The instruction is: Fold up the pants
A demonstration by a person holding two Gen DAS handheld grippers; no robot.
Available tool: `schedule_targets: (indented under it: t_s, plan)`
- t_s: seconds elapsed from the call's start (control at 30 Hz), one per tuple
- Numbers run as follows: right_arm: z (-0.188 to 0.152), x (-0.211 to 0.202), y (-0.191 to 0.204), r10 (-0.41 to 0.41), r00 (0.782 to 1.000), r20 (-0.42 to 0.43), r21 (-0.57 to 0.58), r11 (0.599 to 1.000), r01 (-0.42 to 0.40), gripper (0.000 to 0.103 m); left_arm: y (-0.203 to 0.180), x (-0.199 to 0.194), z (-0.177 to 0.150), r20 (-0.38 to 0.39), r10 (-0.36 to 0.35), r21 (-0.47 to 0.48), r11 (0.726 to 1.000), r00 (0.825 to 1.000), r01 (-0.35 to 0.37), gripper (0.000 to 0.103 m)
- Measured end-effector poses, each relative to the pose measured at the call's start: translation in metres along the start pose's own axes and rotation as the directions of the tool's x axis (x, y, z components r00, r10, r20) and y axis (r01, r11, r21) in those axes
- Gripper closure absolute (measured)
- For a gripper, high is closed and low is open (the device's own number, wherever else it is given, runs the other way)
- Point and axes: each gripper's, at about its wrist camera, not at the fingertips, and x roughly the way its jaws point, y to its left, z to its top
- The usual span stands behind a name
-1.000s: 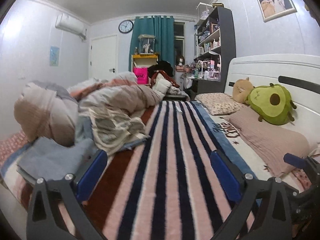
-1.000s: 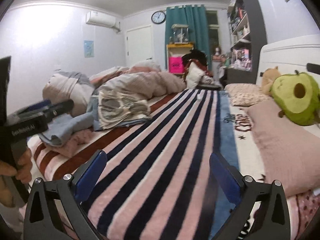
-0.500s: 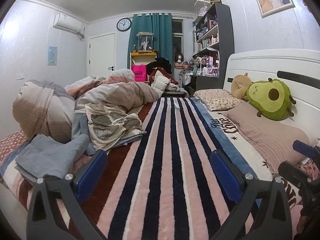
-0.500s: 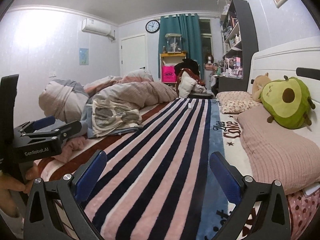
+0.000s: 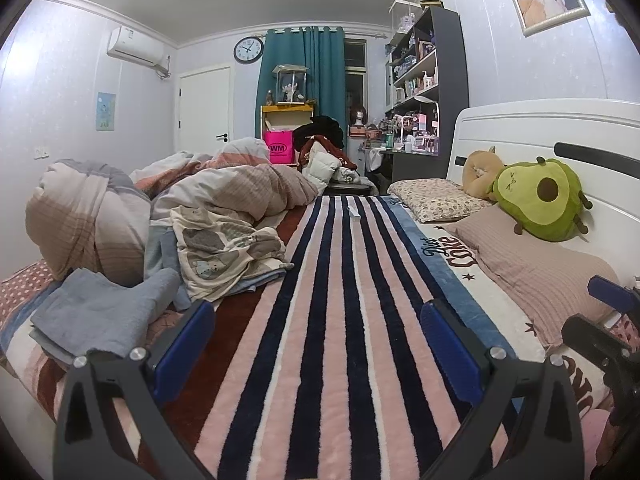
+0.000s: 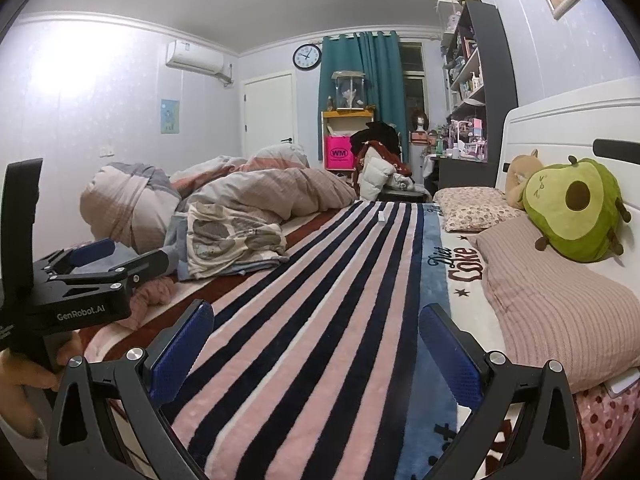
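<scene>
Both views had drawn back and levelled since the earlier frames, the clothing pile sliding further from the fingers.

Left hand-held gripper: jaws wide apart, holding nothing, poised over the striped blanket. Right hand-held gripper: jaws likewise spread and empty, over the same blanket, beside its partner.

Ahead and to the left of the left hand-held gripper: grey-blue folded cloth, nearest its left finger. Beyond that, a cream printed garment lying crumpled over a blue layer. Further out, a bundled duvet.

To the right of both: pink pillow, avocado plush.

Progress: judged not begun. No garment was laid flat on the blanket; nothing was gripped. Picking out, spreading and folding all remained.

Uncertain: which item in the pile was the pants could not be told; the cream garment seemed likeliest. Its legs and waistband were hidden in folds. The pile's lower layers were covered.
</scene>
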Motion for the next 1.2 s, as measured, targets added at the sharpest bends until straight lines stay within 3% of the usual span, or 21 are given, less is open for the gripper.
schedule_targets:
  t_s: [1.2]
  plan:
    - [0.0064, -0.0041, 0.0020, -0.001, 1.000, 0.002, 0.009, 1.000, 0.001, 0.001, 0.0060, -0.0001, 0.0021, 0.008, 0.010, 0.005, 1.000, 1.000, -0.010, 0.001]
